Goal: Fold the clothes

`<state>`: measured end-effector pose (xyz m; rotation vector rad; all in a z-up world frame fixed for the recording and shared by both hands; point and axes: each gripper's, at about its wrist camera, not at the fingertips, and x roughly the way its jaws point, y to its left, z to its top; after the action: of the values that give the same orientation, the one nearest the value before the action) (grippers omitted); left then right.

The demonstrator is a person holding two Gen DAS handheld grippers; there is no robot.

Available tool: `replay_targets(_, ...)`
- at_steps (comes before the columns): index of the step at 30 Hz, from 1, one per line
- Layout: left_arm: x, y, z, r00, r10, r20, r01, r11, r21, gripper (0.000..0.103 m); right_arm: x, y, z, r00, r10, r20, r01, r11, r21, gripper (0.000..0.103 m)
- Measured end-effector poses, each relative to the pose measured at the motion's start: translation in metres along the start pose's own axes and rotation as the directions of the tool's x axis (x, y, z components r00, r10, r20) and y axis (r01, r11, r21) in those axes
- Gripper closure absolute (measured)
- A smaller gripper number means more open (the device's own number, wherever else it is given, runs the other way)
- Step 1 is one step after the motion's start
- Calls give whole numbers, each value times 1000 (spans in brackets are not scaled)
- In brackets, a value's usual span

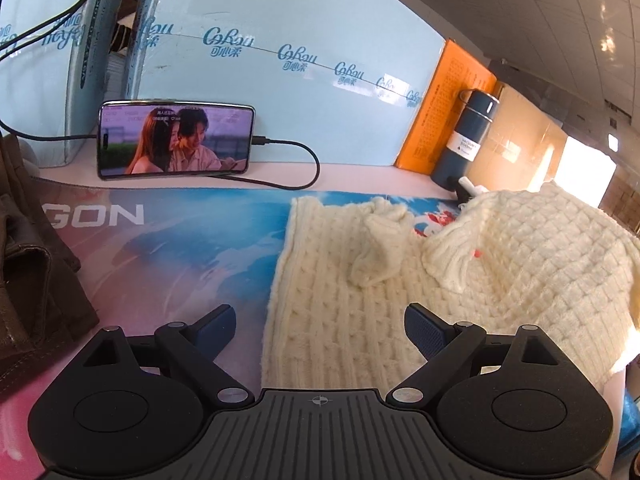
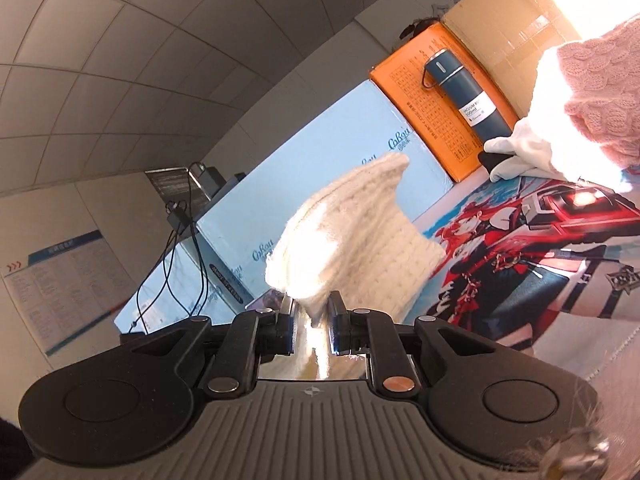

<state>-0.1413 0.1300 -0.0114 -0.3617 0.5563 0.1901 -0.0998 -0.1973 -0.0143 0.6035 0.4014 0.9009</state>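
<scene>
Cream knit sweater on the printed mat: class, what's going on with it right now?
A person with two handheld grippers is folding a cream knit sweater on a printed desk mat. The right gripper is shut on a part of the knit, lifted off the mat. The left gripper hovers open over the sweater's near edge, holding nothing.

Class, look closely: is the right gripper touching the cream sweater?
Touching. The right wrist view shows the right gripper shut on a fold of the cream sweater.
</scene>
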Motion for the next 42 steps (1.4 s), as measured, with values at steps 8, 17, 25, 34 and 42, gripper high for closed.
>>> replay_targets(8, 0, -24, -6, 997, 71, -36, -66, 992, 111, 12, -22, -25, 2, 995, -102, 16, 100, 991, 85, 24)
replay_targets(17, -6, -48, 0, 998, 39, 58, -54, 958, 280, 92, -8, -44, -10, 968, -237, -83, 244, 966, 88, 84)
replay_targets(25, 34, -79, 38, 992, 39, 121, -91, 880, 465, 93, -8, -4, -35, 964, 100, -246, -92, 995, 43, 86)
replay_targets(34, 116, -132, 86, 959, 126, 253, -263, 732, 629, 94, 27, 43, -51, 859, 274, -432, -316, 948, -27, 73)
replay_targets(42, 123, -112, 88, 969, 174, 174, -240, 820, 519, 45, -13, 34, -13, 918, 284, -278, -310, 949, -53, 39)
